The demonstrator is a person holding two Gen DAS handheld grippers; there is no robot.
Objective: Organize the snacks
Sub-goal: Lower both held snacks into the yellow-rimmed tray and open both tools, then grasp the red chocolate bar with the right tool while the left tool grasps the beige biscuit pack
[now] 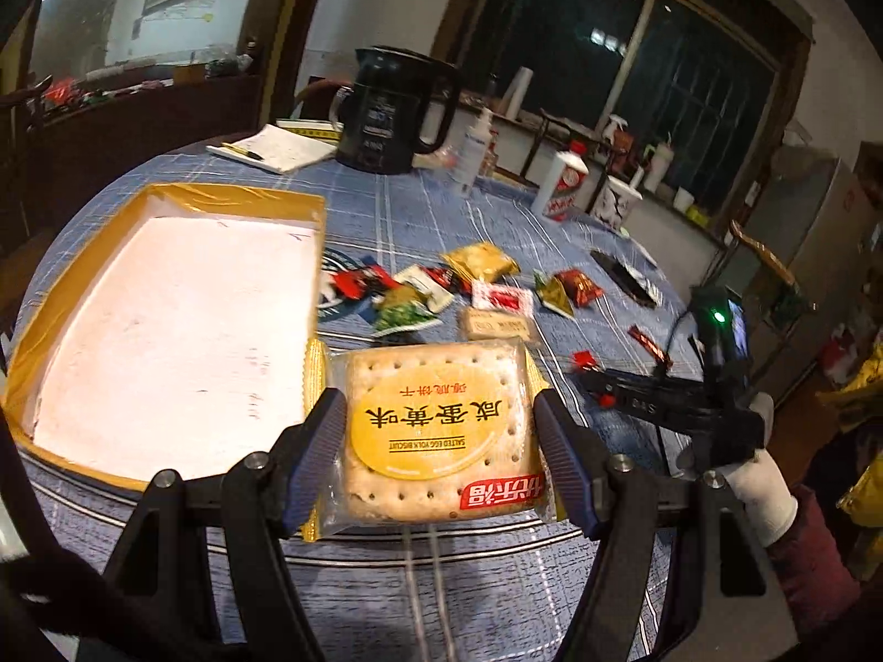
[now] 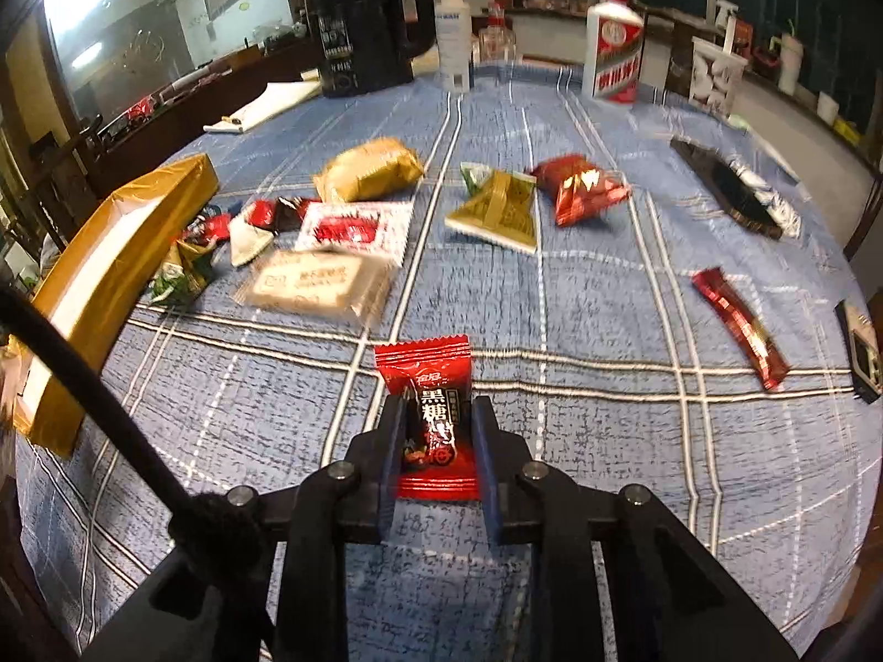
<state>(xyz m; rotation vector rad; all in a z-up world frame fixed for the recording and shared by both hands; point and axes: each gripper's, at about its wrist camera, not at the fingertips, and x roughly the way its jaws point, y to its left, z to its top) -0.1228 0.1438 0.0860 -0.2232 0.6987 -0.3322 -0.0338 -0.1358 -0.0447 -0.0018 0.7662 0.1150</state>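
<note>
Left tongs (image 1: 439, 441): my fingers grip the biscuit pack (image 1: 436, 430), lower centre.
Right tongs (image 2: 436, 441): clamped on red candy (image 2: 433, 419), lower centre.
Gold box (image 1: 165, 325): left of frame.

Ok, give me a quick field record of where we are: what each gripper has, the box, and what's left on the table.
left gripper: shut on salted egg yolk biscuit pack, beside the box
right gripper: shut on red brown-sugar candy, above the tablecloth
gold box: open, white floor bare, nothing inside
loose snacks: gold pack, green triangular pack, red triangular pack, pale biscuit pack, long red bar, small wrappers by the box
not snacks: black kettle, white bottle
</note>
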